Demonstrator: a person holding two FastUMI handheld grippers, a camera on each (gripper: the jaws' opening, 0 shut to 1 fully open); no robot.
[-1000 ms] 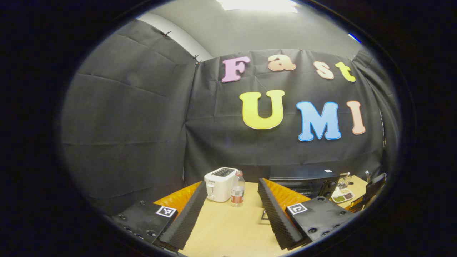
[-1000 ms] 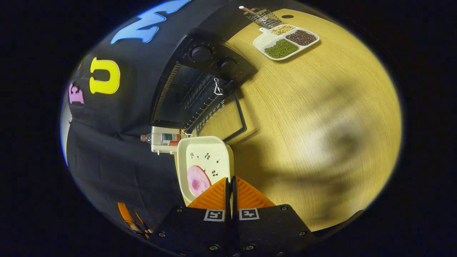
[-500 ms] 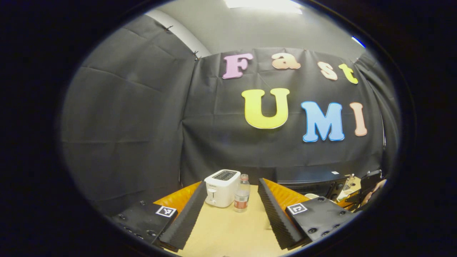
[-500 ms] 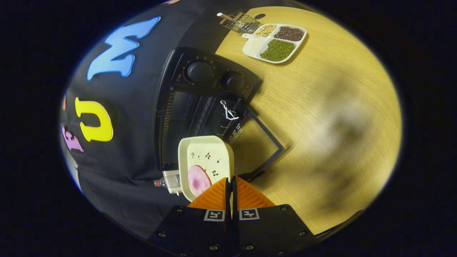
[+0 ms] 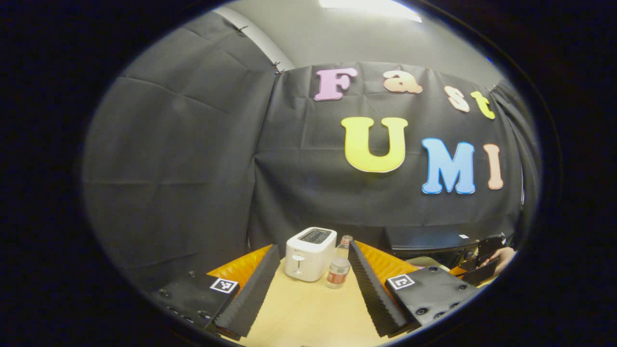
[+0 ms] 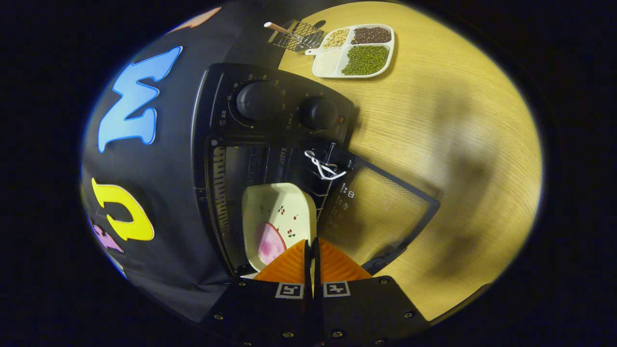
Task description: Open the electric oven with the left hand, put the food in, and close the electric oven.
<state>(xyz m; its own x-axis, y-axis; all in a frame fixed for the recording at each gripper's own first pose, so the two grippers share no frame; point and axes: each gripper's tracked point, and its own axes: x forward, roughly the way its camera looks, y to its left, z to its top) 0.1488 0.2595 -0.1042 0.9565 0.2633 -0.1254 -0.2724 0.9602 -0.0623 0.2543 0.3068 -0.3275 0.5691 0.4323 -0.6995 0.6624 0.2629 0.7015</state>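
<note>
One second ago the cream square dish (image 6: 279, 217) with its pink round slice of food (image 6: 268, 242) hung before the counter's near edge; it now sits at the mouth of the black electric oven (image 6: 270, 111), over its dropped glass door (image 6: 381, 212). The right claw (image 6: 311, 253) is pressed together on the dish's near rim. The left claw (image 5: 308, 277) is spread wide, holding nothing, above the light wooden counter (image 5: 308, 313). Ahead of it stand one white toaster (image 5: 310, 253) and one clear plastic bottle (image 5: 339, 269). The oven carries two black knobs (image 6: 258, 100). One white divided tray (image 6: 354, 50) of beans lies on the counter, beside one wire rack (image 6: 296, 36).
</note>
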